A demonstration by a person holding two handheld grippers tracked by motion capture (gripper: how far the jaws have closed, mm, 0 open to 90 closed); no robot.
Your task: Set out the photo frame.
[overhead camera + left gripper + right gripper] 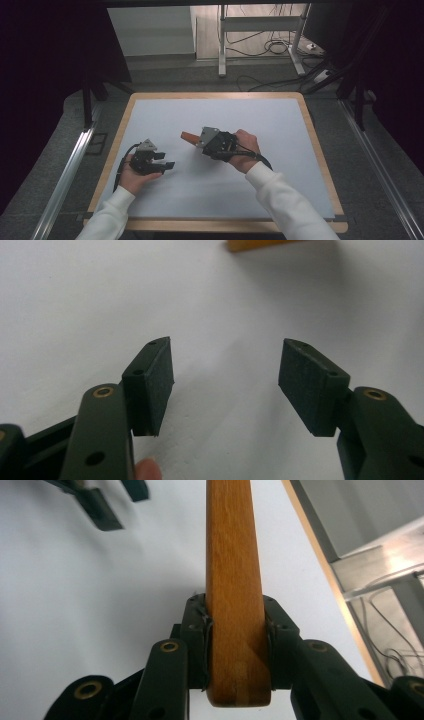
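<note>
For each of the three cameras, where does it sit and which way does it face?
High view: above the person's side, facing forward and down on the table; both forearms show.
Left gripper view: on the left hand-held gripper, facing along its open jaws; a fingertip shows.
Right gripper view: on the right hand-held gripper, facing along the clamped wooden stick.
Shared: the stick's end also shows in the left gripper view.

Two grippers are at work, a left gripper [167, 160] and a right gripper [199, 140]. One wooden stick [234, 590] is there, on one table [220, 95] with one white mat [260, 125].
</note>
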